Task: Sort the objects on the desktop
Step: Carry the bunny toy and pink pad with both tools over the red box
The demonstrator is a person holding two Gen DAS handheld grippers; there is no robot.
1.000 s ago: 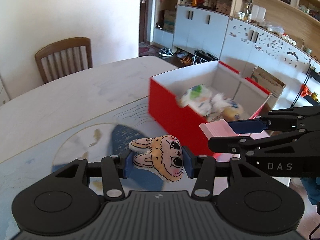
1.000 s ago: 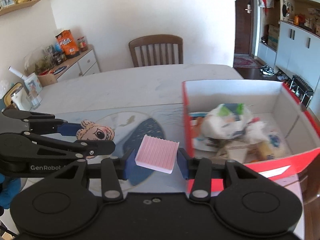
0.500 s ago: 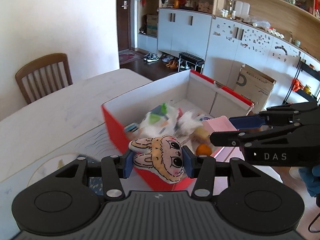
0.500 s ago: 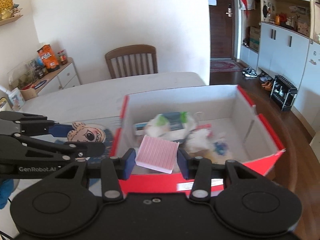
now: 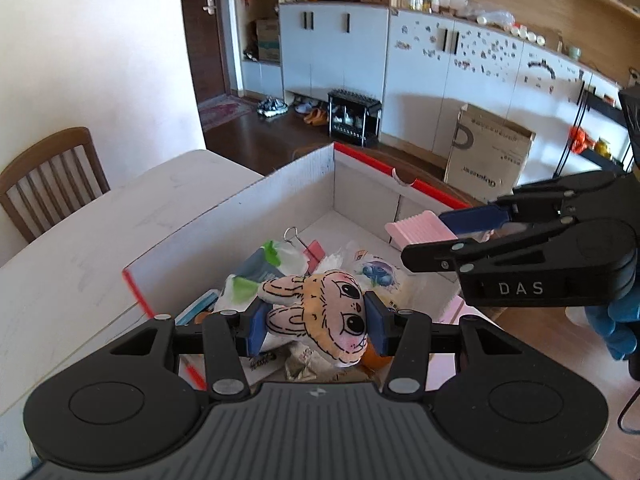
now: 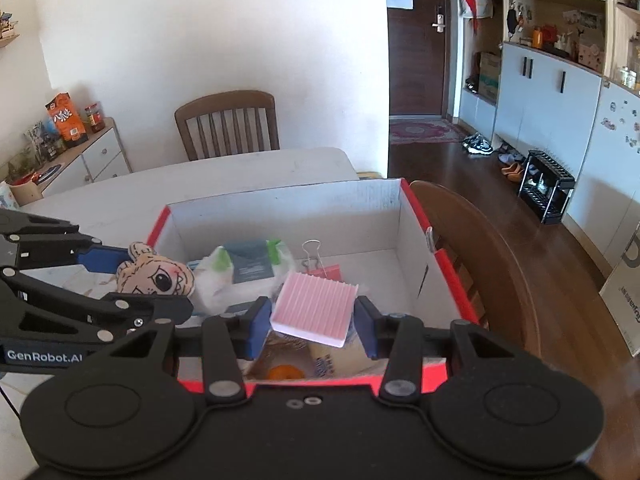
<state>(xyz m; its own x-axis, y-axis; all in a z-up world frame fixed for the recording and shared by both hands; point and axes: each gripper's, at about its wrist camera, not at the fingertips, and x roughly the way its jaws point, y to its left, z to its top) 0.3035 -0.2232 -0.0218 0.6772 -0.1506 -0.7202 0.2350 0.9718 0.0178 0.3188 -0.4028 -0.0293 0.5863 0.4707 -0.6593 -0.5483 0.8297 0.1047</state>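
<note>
So the left gripper (image 5: 314,322) is clamped on a flat plush rabbit-face toy in tan fabric with black stitched outlines and big eyes (image 5: 320,318), held over the near left part of the red cardboard box with white inner walls (image 6: 280,216). The box sits on the pale worn tabletop (image 6: 224,176). Inside, left to right: a crinkly clear plastic packet with a green and dark label (image 6: 244,266), a pink binder clip with a wire handle (image 6: 316,260), and at the near edge a small round orange thing (image 6: 285,372) among paper wrappers. The right gripper (image 6: 312,324) is pinched onto a pink ribbed square pad with a white underside (image 6: 314,312), hanging over the middle of the box.
</note>
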